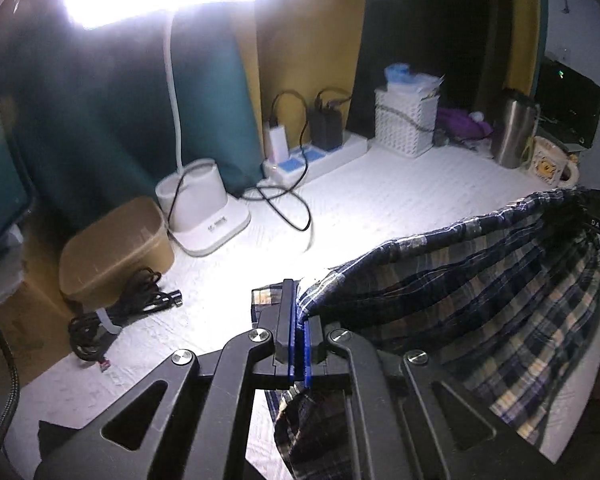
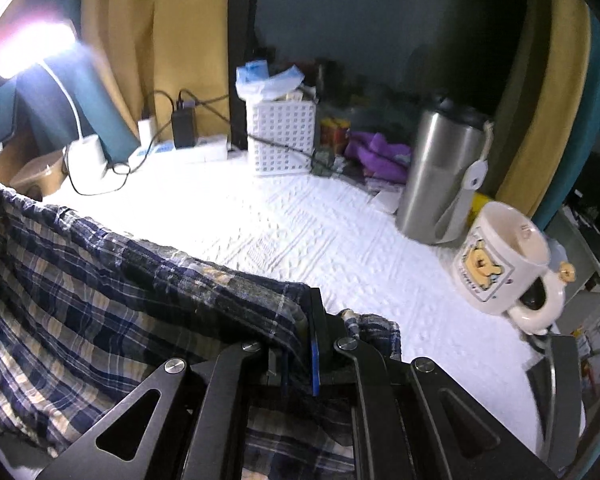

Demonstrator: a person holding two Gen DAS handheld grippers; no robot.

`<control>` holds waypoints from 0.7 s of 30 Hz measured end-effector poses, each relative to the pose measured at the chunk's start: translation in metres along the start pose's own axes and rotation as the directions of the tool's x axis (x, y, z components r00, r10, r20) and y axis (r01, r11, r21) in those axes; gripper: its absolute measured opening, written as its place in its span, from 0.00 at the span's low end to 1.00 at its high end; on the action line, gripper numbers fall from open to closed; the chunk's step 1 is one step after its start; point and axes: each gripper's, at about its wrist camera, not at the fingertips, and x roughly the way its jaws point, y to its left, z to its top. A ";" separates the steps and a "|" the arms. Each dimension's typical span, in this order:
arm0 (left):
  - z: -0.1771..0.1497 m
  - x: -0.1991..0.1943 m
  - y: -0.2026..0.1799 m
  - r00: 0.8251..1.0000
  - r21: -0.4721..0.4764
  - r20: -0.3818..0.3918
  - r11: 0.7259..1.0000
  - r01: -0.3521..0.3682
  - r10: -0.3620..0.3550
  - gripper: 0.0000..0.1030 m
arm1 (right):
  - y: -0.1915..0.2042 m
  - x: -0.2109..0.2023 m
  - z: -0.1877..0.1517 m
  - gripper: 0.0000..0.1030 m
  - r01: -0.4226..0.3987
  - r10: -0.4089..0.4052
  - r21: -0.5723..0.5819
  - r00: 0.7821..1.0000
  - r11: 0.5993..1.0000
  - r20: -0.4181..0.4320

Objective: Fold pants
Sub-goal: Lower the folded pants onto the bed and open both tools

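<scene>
While both grippers pinch the pants [image 1: 480, 292], the cloth hangs stretched between them above the white table cover [image 1: 372, 196], so the fold looks barely started.

Taking the pants as landmark, left to right:
- Left of pants: tan box [image 1: 112, 248], black cable bundle [image 1: 116, 320], lamp base [image 1: 204, 212]. All clear of the cloth.
- Left end of pants: left gripper [image 1: 300, 320], jaws narrow, clamped on a plaid edge; loose cloth droops below it.
- Behind pants: power strip [image 1: 320, 156], white basket [image 2: 282, 136].
- Right end of pants: right gripper [image 2: 300, 344], jaws narrow, clamped on a bunched edge.
- Right of pants: steel tumbler [image 2: 440, 184], bear mug [image 2: 500, 260], near the right gripper.

Status, my read: top edge taut, body sagging, no crease visible. Left to do: lay flat, fold, square up. Can't tell which end is the waistband.
</scene>
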 end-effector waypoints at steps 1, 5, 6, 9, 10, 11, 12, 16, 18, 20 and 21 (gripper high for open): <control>-0.001 0.006 0.002 1.000 -0.004 -0.013 1.000 0.000 -0.001 0.02 | 0.001 0.005 0.000 0.07 -0.001 0.001 -0.001 1.000 1.000 -0.013; -0.003 0.030 0.009 0.999 -0.013 -0.053 1.000 0.001 -0.002 0.06 | 0.002 0.026 0.000 0.07 0.005 -0.005 0.003 0.998 1.000 -0.059; -0.004 0.038 0.013 0.998 -0.028 -0.063 1.000 0.003 -0.005 0.06 | 0.002 0.030 0.000 0.07 0.005 -0.005 0.006 0.998 1.000 -0.067; -0.004 0.052 0.020 0.997 -0.055 -0.081 0.998 0.010 -0.015 0.07 | 0.005 0.039 0.002 0.07 0.017 -0.017 -0.007 0.996 1.000 -0.087; -0.004 0.056 0.021 0.996 -0.059 -0.087 0.998 0.010 -0.015 0.07 | 0.005 0.042 0.002 0.07 0.020 -0.021 -0.011 0.996 1.000 -0.092; -0.005 0.060 0.022 0.995 -0.067 -0.097 0.998 0.011 -0.018 0.07 | 0.006 0.044 0.002 0.07 0.021 -0.022 -0.013 0.995 1.000 -0.096; -0.006 0.063 0.023 0.995 -0.071 -0.102 0.997 0.014 -0.021 0.07 | 0.006 0.047 0.002 0.07 0.023 -0.025 -0.014 0.995 1.000 -0.101; -0.008 0.076 0.029 0.991 -0.090 -0.132 0.996 0.010 -0.022 0.11 | 0.005 0.055 0.002 0.07 0.033 -0.035 -0.018 0.993 0.999 -0.117; -0.009 0.081 0.034 0.990 -0.107 -0.142 0.994 -0.021 0.005 0.16 | 0.004 0.059 0.002 0.07 0.043 -0.045 -0.020 0.991 0.999 -0.128; -0.011 0.086 0.041 0.987 -0.129 -0.159 0.990 -0.053 0.032 0.17 | 0.005 0.062 0.002 0.08 0.051 -0.054 -0.026 0.989 0.998 -0.137; -0.012 0.088 0.046 0.985 -0.138 -0.168 0.989 -0.056 0.033 0.17 | 0.005 0.063 0.003 0.09 0.057 -0.060 -0.028 0.989 0.998 -0.137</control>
